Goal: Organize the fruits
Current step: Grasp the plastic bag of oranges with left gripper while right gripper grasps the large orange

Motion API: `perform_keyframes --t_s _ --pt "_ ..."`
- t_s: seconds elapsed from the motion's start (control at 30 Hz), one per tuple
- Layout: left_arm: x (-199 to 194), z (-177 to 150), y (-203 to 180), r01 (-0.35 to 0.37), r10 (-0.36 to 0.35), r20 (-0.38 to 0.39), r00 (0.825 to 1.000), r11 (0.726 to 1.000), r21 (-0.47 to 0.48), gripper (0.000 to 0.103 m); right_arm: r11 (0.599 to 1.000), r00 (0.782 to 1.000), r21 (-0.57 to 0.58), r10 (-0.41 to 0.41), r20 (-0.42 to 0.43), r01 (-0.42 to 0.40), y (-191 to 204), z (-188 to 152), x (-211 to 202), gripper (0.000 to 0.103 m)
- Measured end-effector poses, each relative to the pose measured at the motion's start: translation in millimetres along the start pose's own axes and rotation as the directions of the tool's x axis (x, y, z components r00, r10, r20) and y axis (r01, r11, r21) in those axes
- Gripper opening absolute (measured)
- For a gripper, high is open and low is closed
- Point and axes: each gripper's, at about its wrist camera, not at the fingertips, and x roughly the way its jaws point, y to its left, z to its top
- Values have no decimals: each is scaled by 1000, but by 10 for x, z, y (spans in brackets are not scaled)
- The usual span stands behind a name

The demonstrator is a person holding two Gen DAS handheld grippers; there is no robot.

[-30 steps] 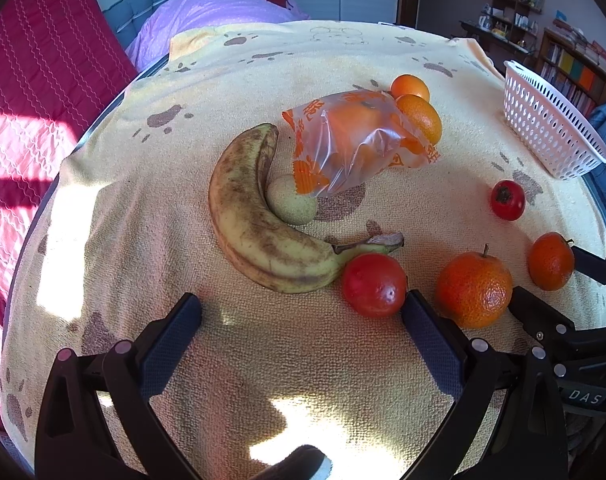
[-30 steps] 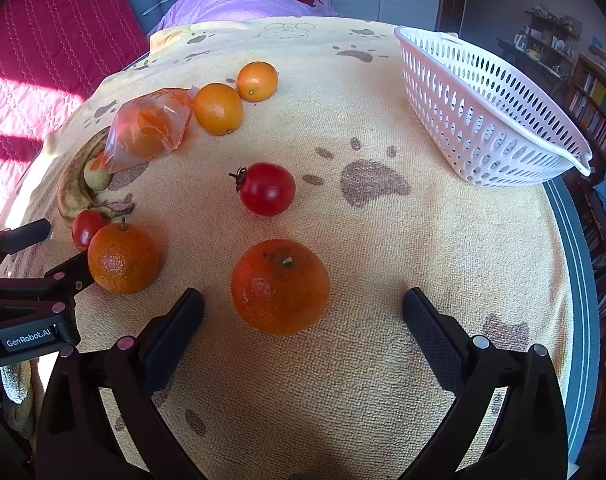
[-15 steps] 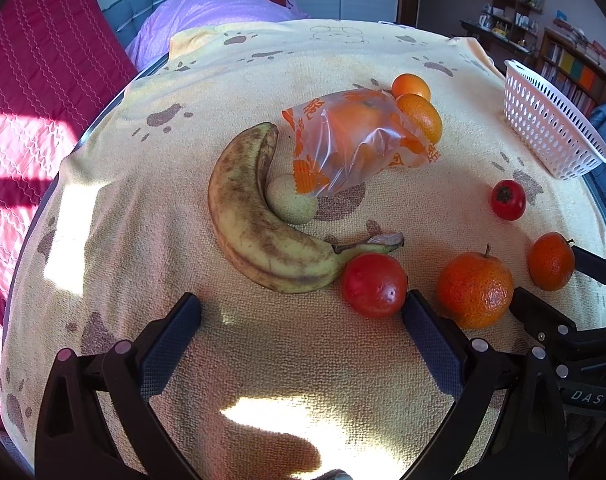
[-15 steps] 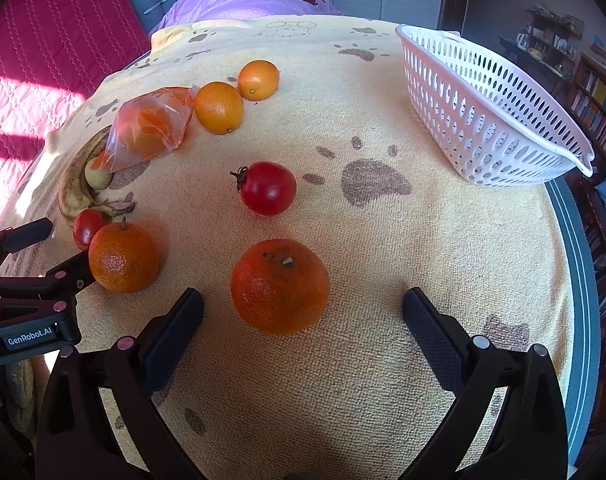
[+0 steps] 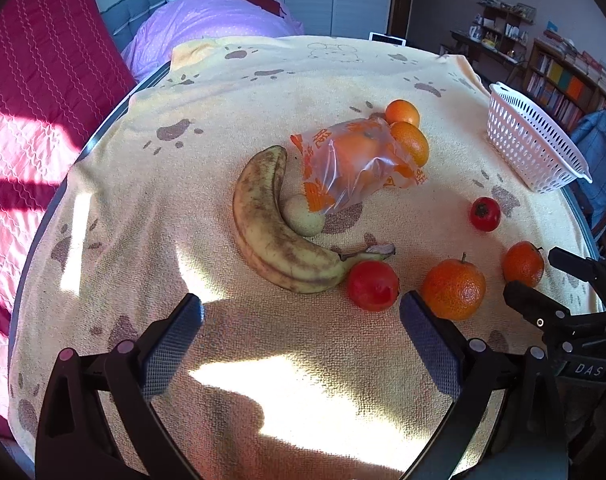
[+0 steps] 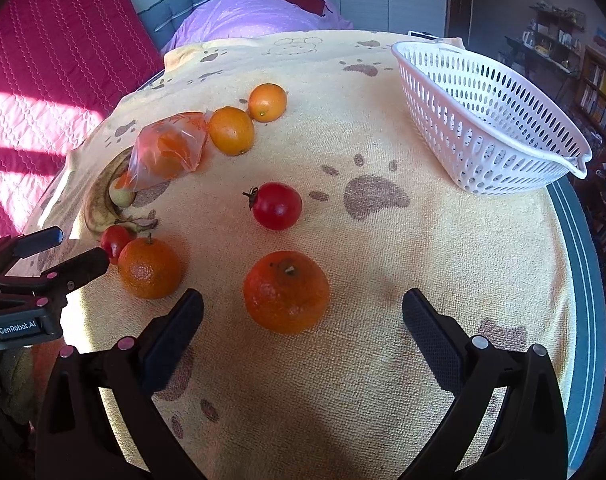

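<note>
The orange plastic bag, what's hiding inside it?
Through the see-through plastic bag you can see orange fruit, at least one. The printing and wrinkles cover the rest, so I cannot tell how many. A small pale green fruit sits beside its open end, against the banana.

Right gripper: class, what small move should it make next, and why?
Probably ease the right gripper forward and down around the nearest orange. It is open and empty, the orange lies loose on the cloth just ahead between its fingers, and the white basket holds no visible fruit.

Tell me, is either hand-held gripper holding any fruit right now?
No. The left hand-held gripper and the right hand-held gripper are both open and empty; the tangerine just lies on the towel between the right one's fingers.
</note>
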Motion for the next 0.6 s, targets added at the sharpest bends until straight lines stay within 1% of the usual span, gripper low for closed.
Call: perform_keyframes --t_s 0.13,0.2,0.23,0.27,0.33,0.4,0.5,0.6 --pt "-219 160 212 10 -6 53 999 997 -74 98 999 1000 25 24 20 -25 -46 4 -40 101" --pt "-234 262 280 -5 12 68 998 995 -100 98 999 999 40 29 26 -30 -67 8 -53 101" --pt "-217 307 299 -19 27 67 997 994 -107 97 998 999 45 31 30 -32 -73 11 -63 101" --pt "-190 347 317 -22 30 69 997 993 -112 93 998 999 48 33 35 -34 -78 18 -75 101" --pt "-104 413 349 -9 15 55 998 992 -123 88 998 999 49 31 45 -33 -85 19 -107 100" --pt "9 453 380 0 4 32 999 990 -139 80 999 998 41 29 52 -31 -82 19 -128 99" --pt "142 496 421 10 -9 4 1000 987 -162 75 999 998 26 34 47 -35 -54 5 -126 93" --pt "224 519 424 13 -15 -10 1000 986 -167 72 999 999 15 36 36 -37 -28 -6 -100 87"
